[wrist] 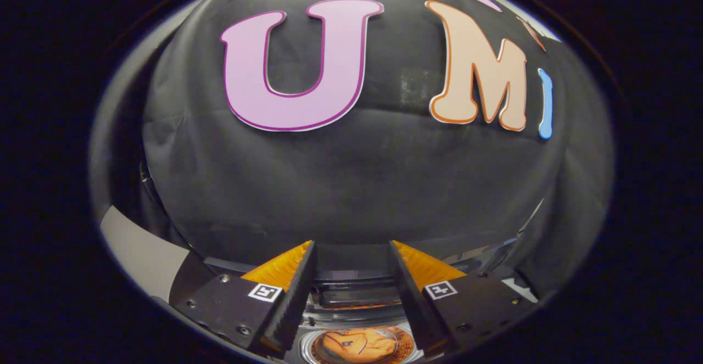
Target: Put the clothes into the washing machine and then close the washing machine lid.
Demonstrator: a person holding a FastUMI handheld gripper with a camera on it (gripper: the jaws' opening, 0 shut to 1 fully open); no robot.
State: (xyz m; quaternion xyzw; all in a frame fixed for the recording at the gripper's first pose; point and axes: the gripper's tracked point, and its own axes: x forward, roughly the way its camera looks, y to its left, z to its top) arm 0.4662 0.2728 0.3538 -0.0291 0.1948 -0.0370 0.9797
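Orange cloth, the clothes (360, 345), lies bunched inside the round drum of the washing machine (351, 298), directly below and between my fingers. My jaws stand apart and grip nothing; the gripper (351, 257) hangs above the opening, facing the booth wall. I judge the loading step complete, since the garment rests inside the drum rim and nothing is in my hold. Open jaws suit what remains: closing the lid. I cannot make out the lid with certainty; a pale curved panel (140, 251) sits off to my left.
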